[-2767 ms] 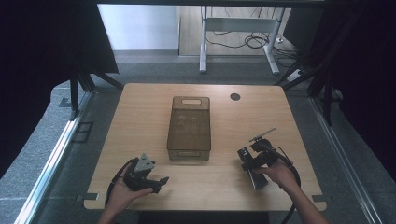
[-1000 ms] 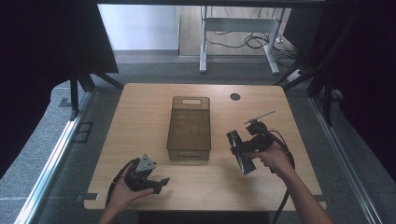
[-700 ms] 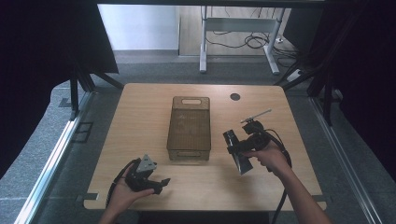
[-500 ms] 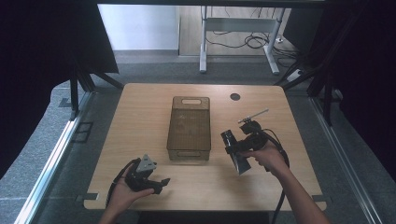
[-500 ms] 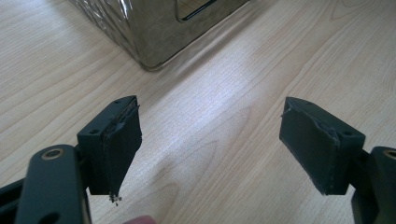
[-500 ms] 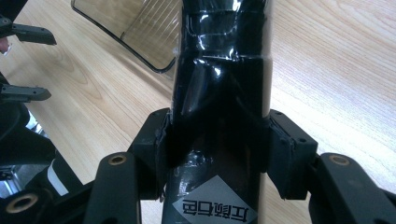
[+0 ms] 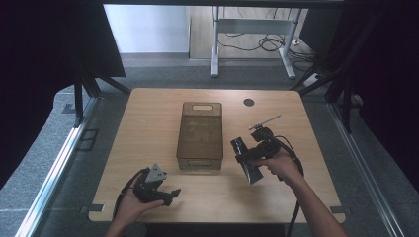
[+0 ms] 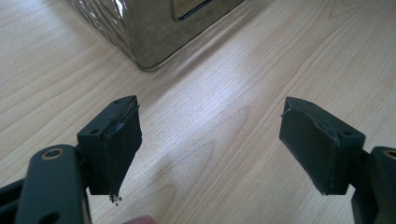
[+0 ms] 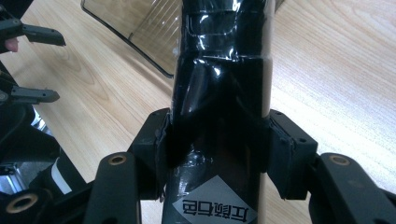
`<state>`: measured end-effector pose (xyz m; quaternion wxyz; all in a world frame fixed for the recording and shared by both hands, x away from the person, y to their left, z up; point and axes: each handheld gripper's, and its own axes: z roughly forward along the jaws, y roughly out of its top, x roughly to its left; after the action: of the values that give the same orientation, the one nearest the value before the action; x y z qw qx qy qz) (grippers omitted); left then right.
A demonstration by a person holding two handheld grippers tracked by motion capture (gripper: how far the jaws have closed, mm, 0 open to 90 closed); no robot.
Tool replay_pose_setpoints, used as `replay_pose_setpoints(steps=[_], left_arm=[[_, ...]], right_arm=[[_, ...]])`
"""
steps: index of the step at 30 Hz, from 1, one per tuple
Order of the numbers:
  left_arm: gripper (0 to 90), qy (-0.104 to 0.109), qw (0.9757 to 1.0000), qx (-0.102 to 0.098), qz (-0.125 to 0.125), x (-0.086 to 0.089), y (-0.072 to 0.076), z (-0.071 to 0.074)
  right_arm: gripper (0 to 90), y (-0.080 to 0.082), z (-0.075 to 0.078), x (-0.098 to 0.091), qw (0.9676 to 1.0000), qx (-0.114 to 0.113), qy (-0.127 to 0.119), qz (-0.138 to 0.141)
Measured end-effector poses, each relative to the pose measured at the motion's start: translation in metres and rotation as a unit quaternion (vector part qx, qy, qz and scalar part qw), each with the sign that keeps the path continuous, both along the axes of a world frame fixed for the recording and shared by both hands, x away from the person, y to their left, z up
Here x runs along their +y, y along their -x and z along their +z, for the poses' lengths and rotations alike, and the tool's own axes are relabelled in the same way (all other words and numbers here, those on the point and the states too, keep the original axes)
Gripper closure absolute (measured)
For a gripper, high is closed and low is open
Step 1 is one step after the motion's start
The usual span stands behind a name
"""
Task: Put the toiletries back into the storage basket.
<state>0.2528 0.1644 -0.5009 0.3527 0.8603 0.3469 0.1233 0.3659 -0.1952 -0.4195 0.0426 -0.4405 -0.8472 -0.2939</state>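
Apparently the right gripper [image 9: 217,140] is clamping a black tube [image 9: 219,93] at lower right, likely heading boxward [image 7: 199,129]; the left gripper [image 8: 210,149] is gaping empty.

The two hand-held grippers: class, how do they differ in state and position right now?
The left hand-held gripper is open with bare table between its jaws; the right hand-held gripper is shut on a black wrapped cylinder. The left sits near the table's front edge; the right is beside the brown bin. Both are held in a hand.
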Motion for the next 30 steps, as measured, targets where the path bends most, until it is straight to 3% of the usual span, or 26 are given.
replay_pose_setpoints(steps=[19,30], left_arm=[[21.0,-0.005,1.0000,0.003,-0.006,-0.002,0.000,-0.002],[21.0,-0.007,0.9999,0.004,-0.008,-0.003,0.000,-0.002]], right_arm=[[46.3,-0.004,-0.005,0.027,0.9996,0.005,0.003,0.028],[46.2,-0.004,-0.007,0.033,0.9994,0.007,0.005,0.034]])
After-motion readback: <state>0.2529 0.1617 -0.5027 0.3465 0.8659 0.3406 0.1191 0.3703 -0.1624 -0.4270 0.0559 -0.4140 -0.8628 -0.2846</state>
